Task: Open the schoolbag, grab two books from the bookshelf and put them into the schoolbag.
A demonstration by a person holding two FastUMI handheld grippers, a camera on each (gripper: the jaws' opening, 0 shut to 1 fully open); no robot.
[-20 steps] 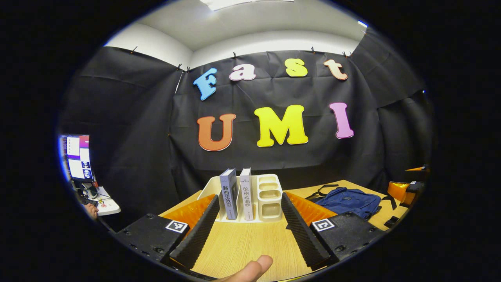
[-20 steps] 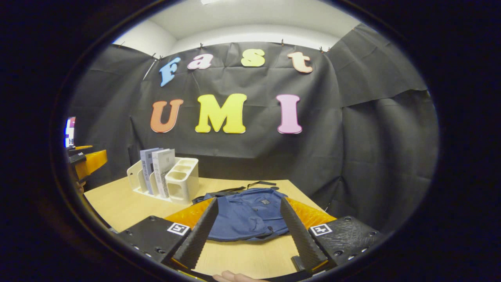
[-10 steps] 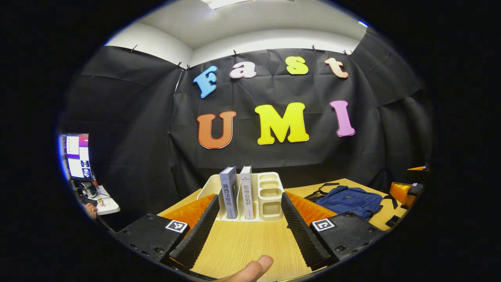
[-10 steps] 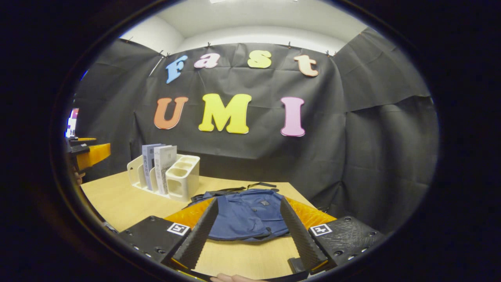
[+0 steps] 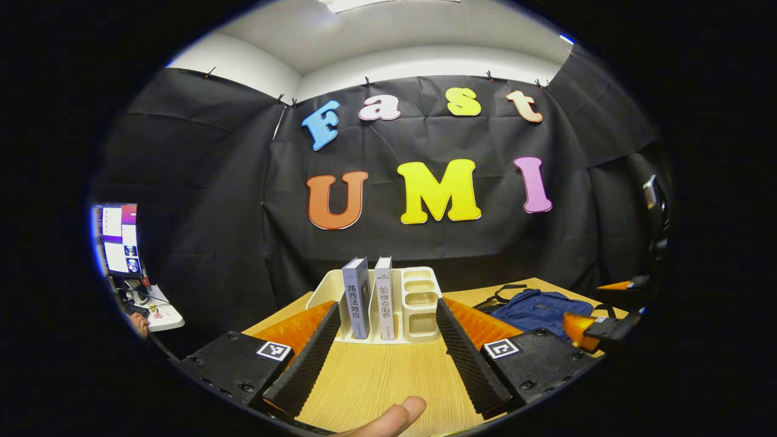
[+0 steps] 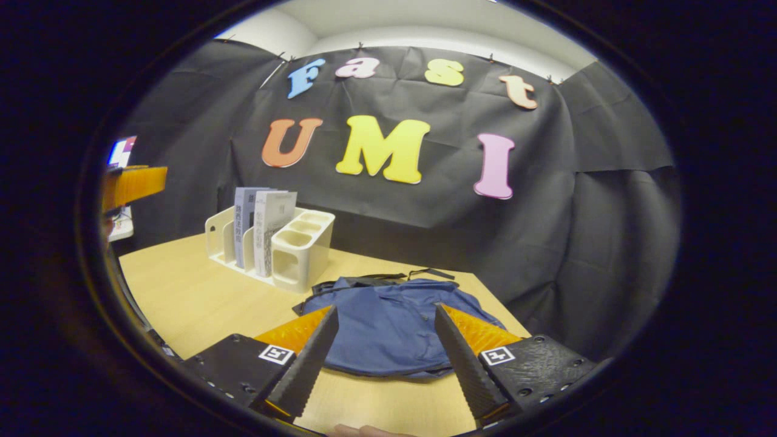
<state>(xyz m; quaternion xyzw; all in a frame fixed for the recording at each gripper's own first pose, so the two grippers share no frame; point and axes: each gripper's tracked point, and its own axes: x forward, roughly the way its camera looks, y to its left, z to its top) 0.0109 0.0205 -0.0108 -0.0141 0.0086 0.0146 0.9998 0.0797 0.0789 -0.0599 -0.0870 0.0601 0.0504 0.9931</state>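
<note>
I held my right gripper (image 6: 381, 358) spread over the flat, closed blue schoolbag (image 6: 388, 321) beside the white bookshelf (image 6: 285, 255) for unzipping, left gripper (image 5: 385, 355) spread, facing its two upright books (image 5: 369, 297).

Left gripper view is taken low over the table (image 5: 376, 376), faced straight at the bookshelf (image 5: 388, 300), which is seen near, between the spread fingers. The schoolbag (image 5: 534, 306) is caught far right. Right gripper view is set higher and tilted down on the schoolbag (image 6: 388, 321), close ahead between its own fingers; the bookshelf (image 6: 285, 249) is seen off to the left. The table (image 6: 182, 297), bookshelf, schoolbag and black back wall are shared by both views.
</note>
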